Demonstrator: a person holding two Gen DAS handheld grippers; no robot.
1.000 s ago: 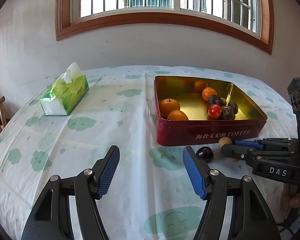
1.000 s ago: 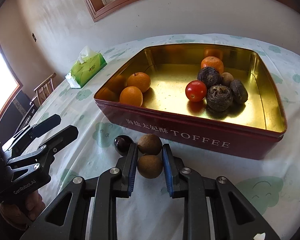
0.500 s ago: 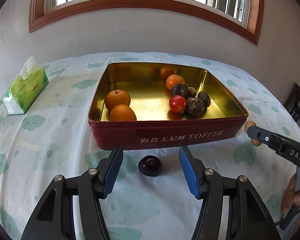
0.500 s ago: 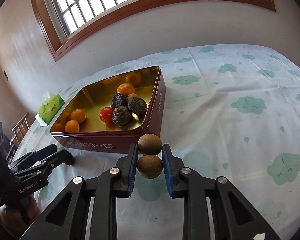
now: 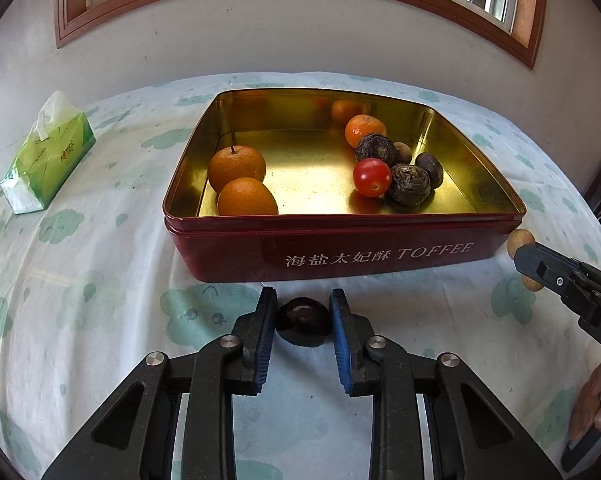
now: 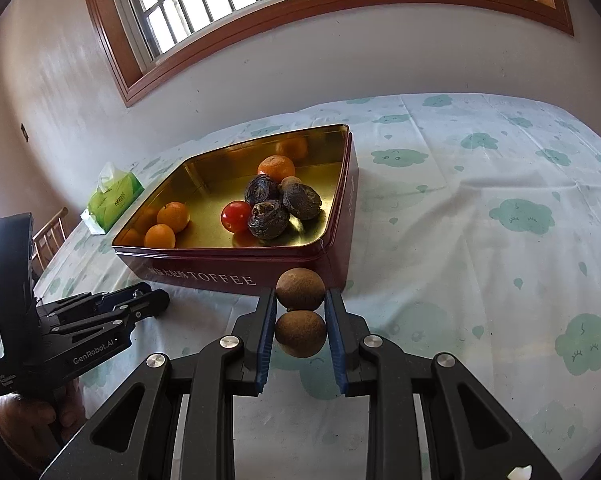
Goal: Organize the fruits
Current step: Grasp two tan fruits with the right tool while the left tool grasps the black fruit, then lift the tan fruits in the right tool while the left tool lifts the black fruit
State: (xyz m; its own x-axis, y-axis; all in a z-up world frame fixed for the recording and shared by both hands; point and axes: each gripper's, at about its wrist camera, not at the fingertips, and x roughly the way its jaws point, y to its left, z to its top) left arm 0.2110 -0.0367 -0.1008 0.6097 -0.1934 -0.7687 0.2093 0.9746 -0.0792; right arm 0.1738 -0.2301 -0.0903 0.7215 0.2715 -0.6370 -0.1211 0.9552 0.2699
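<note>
A red toffee tin (image 5: pixel 380 258) (image 6: pixel 228 270) holds oranges (image 5: pixel 246 197), a red tomato (image 5: pixel 371 177) and dark wrinkled fruits (image 5: pixel 408 184). A dark plum (image 5: pixel 302 320) lies on the cloth in front of the tin. My left gripper (image 5: pixel 302 322) straddles it, its blue pads close on both sides with a thin gap still showing. My right gripper (image 6: pixel 300 312) is shut on two brown longans (image 6: pixel 300 332), held above the cloth near the tin's right front corner. It also shows in the left wrist view (image 5: pixel 556 276).
A green tissue pack (image 5: pixel 46 156) (image 6: pixel 114 196) lies left of the tin. The table (image 6: pixel 480 220) wears a cloud-print cloth. A wall with a wood-framed window stands behind. A chair back (image 6: pixel 50 232) shows at the far left.
My left gripper moved forward and narrowed around the dark plum. My right gripper kept the two longans and swung slightly, the tin now nearer in its view.
</note>
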